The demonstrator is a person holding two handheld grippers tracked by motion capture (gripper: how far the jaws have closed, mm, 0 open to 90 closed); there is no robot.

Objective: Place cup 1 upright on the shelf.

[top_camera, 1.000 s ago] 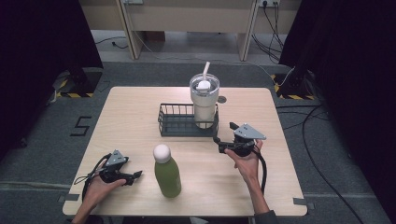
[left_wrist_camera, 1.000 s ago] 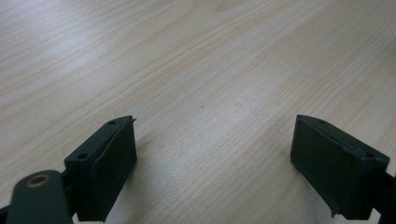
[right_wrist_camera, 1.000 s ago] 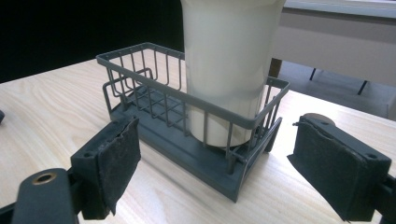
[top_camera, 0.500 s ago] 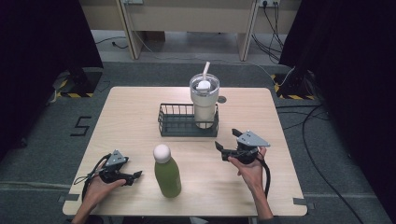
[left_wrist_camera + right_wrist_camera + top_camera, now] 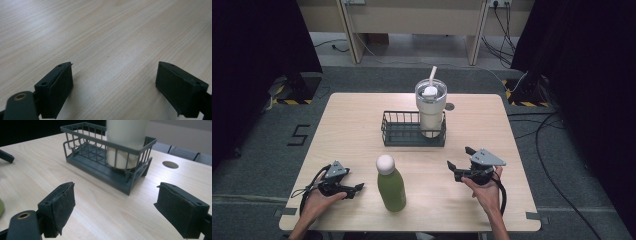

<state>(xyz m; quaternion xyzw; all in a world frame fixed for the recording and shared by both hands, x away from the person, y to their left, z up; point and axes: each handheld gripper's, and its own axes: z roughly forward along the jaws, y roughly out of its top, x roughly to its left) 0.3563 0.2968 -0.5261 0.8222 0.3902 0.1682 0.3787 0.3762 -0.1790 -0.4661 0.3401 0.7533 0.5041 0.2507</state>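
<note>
Pale wooden table on grey floor, dark curtains either side.

Right gripper: held in the right hand, jaws spread wide, nothing between them. Left gripper: resting low at the table's near edge in the left hand, jaws likewise wide apart and empty.

Nearest item ahead of the right gripper: dark wire basket, rectangular, low-walled, with a cream tumbler standing upright in its right end; clear lid and pale straw on top. Well apart from the jaws, no contact.

Right gripper view: basket seen end-on past both pads, tumbler base visible through the bars, round hole in the tabletop beyond. Lid and straw cut off at the top edge there; seen from the high view. Left gripper view: bare wood grain between the pads.

Green bottle with white cap, upright, between the two grippers, just beside the left one. Nothing standing between right gripper and basket.
</note>
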